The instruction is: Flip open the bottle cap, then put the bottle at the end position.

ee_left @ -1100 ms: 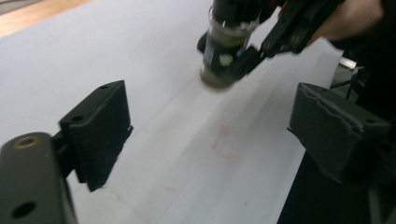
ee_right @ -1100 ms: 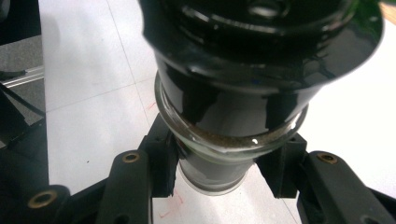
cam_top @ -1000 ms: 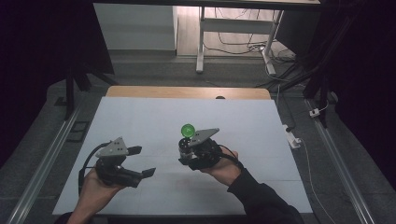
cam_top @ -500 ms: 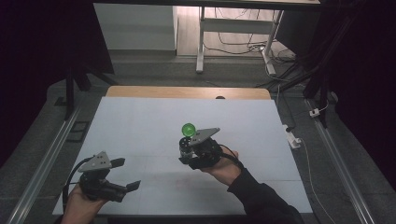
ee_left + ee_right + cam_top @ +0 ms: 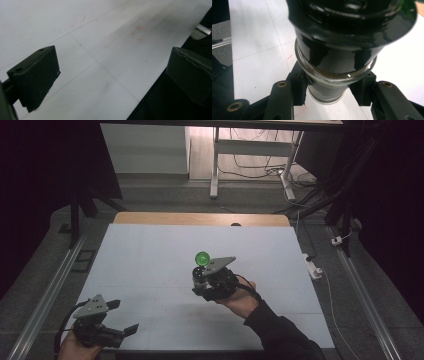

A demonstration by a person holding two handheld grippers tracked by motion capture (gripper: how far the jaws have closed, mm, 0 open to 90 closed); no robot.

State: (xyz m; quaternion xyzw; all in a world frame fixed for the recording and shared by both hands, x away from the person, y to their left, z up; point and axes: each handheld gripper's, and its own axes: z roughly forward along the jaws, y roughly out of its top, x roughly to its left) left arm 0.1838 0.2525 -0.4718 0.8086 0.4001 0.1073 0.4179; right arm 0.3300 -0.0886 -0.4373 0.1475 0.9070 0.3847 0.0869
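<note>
White table (image 5: 150,255): one green-capped bottle (image 5: 201,259) pinched by right gripper (image 5: 200,282); left gripper (image 5: 122,317) spread, empty.

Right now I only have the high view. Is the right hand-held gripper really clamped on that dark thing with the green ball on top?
Observer: Yes. In the right gripper view, the right hand-held gripper has both jaws pressed against the narrow lower part of a dark bottle.
Operator: Is the left one carrying anything?
Observer: No. In the left gripper view, the left hand-held gripper has its jaws wide apart, with bare white table between them.
Operator: Is anything on the table near it?
Observer: Just faint red marks on the surface ahead of it.
</note>
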